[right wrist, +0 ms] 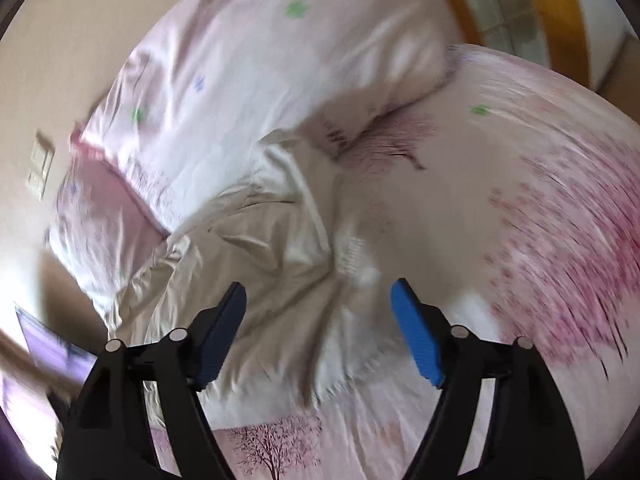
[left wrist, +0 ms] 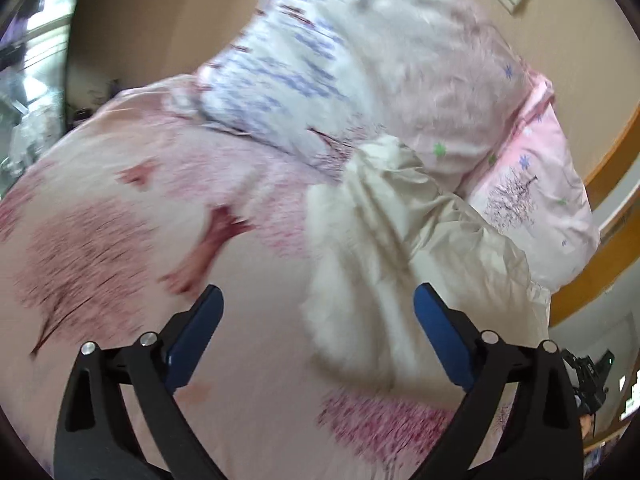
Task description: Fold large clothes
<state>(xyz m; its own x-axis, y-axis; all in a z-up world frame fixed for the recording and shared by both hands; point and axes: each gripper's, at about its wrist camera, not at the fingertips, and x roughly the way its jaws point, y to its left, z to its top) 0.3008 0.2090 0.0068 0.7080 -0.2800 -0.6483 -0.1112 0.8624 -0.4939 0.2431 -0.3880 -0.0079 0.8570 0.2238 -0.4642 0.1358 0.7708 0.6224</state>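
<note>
Pink tree-print bed [right wrist: 520,184] is carrying a cream garment [right wrist: 264,248], soft, light, crumpled; I am holding left tool [left wrist: 316,320] and right tool [right wrist: 318,308] apart, empty, judging its hem edge the best hold.

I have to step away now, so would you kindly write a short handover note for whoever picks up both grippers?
Left gripper: open, holding nothing, above the bed.
Right gripper: open, holding nothing, over the garment.
The cream garment lies crumpled on the pink tree-print bedspread, its far end against the pillows.
Done: no fold is visible yet; the frames are motion-blurred.
Left: spread the garment flat, then probably fold it from its edges with both grippers.
</note>
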